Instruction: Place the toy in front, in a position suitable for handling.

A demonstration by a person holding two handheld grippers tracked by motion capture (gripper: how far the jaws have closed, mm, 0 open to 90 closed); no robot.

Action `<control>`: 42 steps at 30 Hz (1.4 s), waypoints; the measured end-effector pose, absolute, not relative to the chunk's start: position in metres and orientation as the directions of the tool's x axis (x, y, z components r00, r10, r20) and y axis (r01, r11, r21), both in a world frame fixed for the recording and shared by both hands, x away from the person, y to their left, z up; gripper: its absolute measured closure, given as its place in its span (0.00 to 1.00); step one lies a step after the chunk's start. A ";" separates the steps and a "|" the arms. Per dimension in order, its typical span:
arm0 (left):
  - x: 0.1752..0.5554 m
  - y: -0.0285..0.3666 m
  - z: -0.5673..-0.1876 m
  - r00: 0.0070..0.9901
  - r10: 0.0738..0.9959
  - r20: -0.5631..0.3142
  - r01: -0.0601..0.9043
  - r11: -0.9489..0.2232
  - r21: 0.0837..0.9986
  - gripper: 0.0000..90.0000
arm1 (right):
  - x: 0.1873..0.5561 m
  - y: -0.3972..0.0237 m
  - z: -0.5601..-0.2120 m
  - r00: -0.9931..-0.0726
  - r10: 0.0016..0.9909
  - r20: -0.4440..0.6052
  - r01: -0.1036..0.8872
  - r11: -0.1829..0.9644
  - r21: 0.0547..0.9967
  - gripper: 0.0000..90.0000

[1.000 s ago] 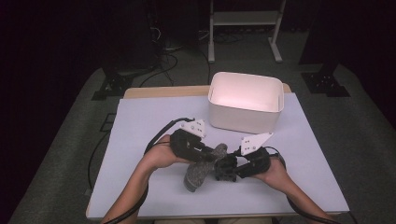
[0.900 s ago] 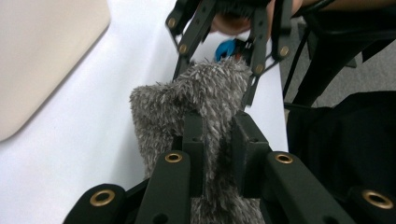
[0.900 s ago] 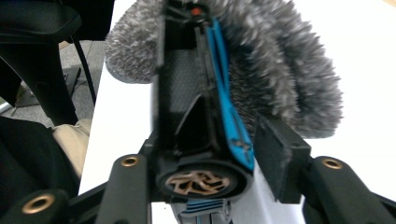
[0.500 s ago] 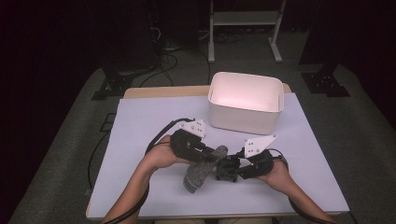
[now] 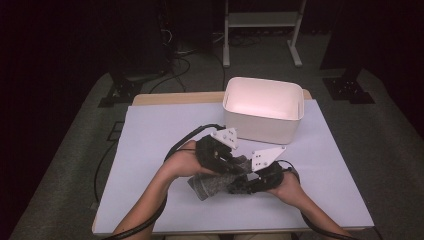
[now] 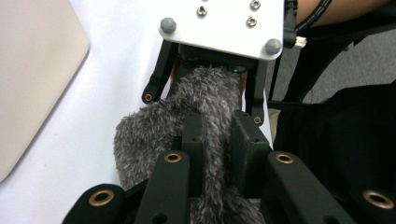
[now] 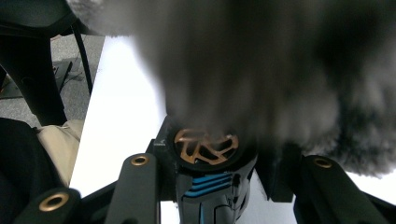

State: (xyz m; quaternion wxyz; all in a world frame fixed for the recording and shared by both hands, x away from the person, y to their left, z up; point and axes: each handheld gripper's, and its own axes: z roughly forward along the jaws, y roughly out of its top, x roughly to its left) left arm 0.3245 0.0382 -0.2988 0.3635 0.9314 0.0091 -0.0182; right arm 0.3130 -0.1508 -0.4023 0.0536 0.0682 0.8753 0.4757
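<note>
Two black grippers (image 5: 235, 172) with brass-ringed pivots, screwed grey three-cornered plates, trailing black cables, bare forearms.

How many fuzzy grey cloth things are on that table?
1: a fuzzy grey fabric piece at the near middle of the white table, between the two tongs. More could be hidden beneath it.

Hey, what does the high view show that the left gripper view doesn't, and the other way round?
From above: the whole white bin with its open top, the person's forearms, and the metal stand on the floor behind the table.
From the left gripper view: a close look at the left gripper, its jaws pinched shut on the fuzzy grey cloth, down to the fibres.
Shared: the cloth, the white table top, and the bin, which in the gripper view is just a rounded corner.
</note>
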 end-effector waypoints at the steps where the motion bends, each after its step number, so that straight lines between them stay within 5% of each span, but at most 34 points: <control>1: 0.325 0.038 -0.298 0.999 0.010 -0.034 0.030 -0.736 0.676 0.86 | 0.313 -0.151 -0.402 -0.985 0.172 -0.028 0.069 0.537 0.841 0.62; 14: 0.331 0.076 -0.319 0.992 0.091 -0.090 0.128 -0.679 0.723 0.86 | 0.315 -0.159 -0.393 -0.983 0.183 -0.018 0.096 0.596 0.797 0.62; 22: 0.334 0.064 -0.331 0.991 0.060 -0.119 0.130 -0.641 0.757 0.85 | 0.307 -0.160 -0.381 -0.982 0.176 -0.073 0.070 0.690 0.721 0.62; 42: 0.347 0.022 -0.381 0.979 0.040 -0.200 0.175 -0.672 0.720 0.85 | 0.301 -0.207 -0.390 -0.971 0.238 -0.030 0.131 0.633 0.763 0.62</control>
